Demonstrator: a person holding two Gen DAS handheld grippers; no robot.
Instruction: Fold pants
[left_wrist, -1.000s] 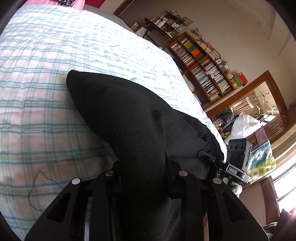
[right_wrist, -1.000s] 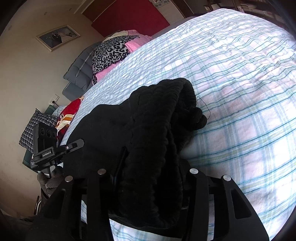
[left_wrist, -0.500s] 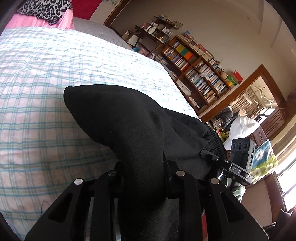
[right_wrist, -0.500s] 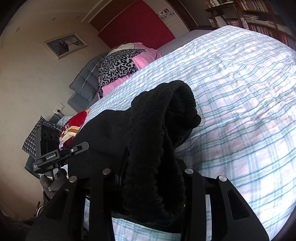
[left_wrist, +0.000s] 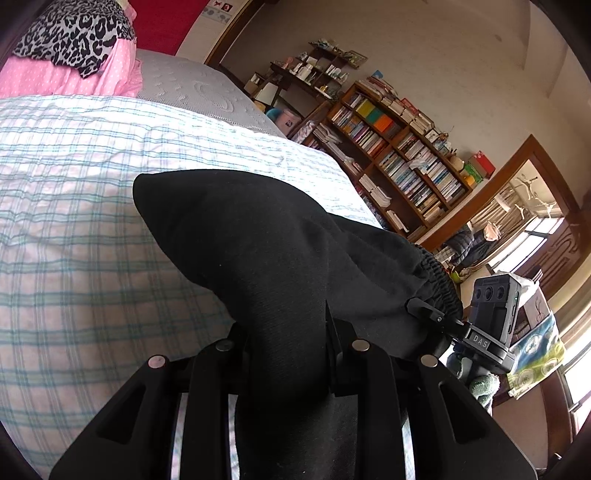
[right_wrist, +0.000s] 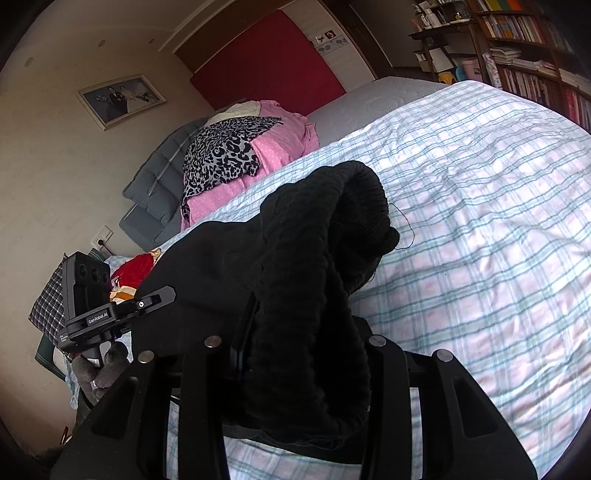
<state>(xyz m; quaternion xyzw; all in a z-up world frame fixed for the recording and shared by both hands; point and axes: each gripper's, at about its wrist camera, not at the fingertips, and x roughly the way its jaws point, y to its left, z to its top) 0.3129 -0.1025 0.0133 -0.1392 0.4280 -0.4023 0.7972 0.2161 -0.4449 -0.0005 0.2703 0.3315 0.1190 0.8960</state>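
The black pants (left_wrist: 258, 240) hang between both grippers above the plaid bedspread (left_wrist: 74, 240). My left gripper (left_wrist: 288, 332) is shut on a smooth fold of the fabric, which covers its fingertips. My right gripper (right_wrist: 303, 332) is shut on the ribbed elastic waistband (right_wrist: 332, 229), bunched up over its fingers. The right gripper also shows at the right of the left wrist view (left_wrist: 487, 325), holding the gathered waistband (left_wrist: 436, 273). The left gripper shows at the left of the right wrist view (right_wrist: 92, 306). A loose black thread (right_wrist: 406, 229) trails from the waistband.
Pink and leopard-print bedding (right_wrist: 236, 155) is piled at the head of the bed by the red headboard (right_wrist: 266, 59). A bookshelf (left_wrist: 399, 155) stands beyond the bed's far side. A doorway (left_wrist: 517, 221) lies further right. Grey cushions (right_wrist: 155, 195) and red cloth (right_wrist: 133, 273) lie at the bed's other side.
Both grippers have lifted and tilted up with the pants still held; more of the headboard, pillows and room has come into view. The grips have not changed.
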